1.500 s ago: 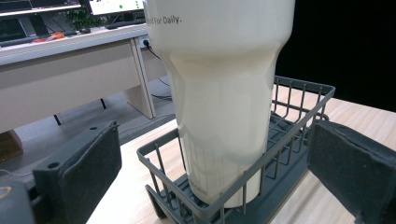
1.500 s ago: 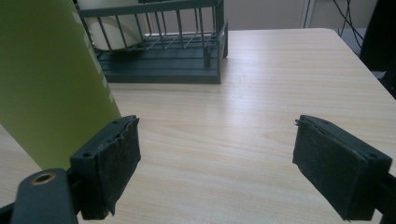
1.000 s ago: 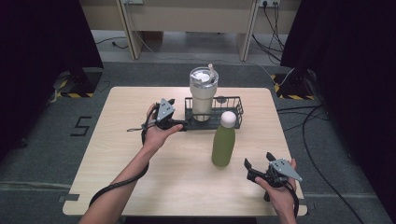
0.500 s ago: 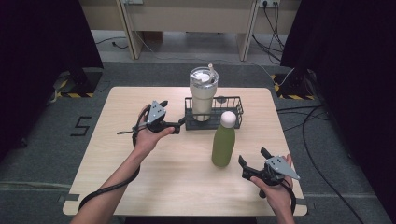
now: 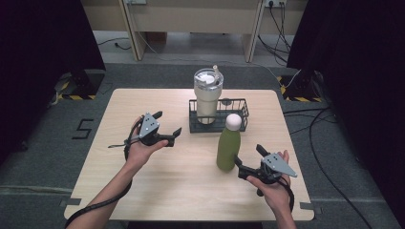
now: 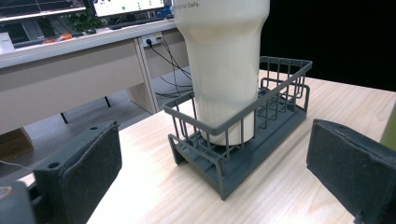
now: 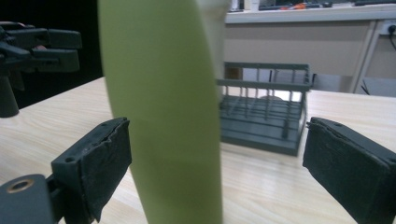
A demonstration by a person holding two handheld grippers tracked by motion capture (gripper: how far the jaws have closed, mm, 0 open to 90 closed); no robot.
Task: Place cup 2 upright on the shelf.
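A tall green bottle (image 5: pixel 228 149) with a smooth matte body and a round white cap stands upright right of centre in the high view, on the pale wood-grain surface (image 5: pixel 143 191). Just above it in that frame sits a dark grey wire basket (image 5: pixel 239 117), rectangular, with thin upright bars and a solid base; a cream tumbler (image 5: pixel 208 98) with a tapered foot, a lid and a straw stands in the basket's left end. The right tongs (image 5: pixel 247 161) lie at the lower right of the high view, jaws spread wide and pointing toward the bottle's foot. In the right gripper view the bottle (image 7: pixel 161 112) rises between the two black, rough-faced pads (image 7: pixel 109 163), close to the left one; the blur hides whether that pad touches it, and a clear gap stays before the right pad, so nothing is clamped. The left tongs (image 5: pixel 168 129) sit left of centre, jaws open and empty, aimed toward the basket. In the left gripper view the basket (image 6: pixel 275 100) and the glossy tumbler (image 6: pixel 224 70) stand beyond the parted jaws.
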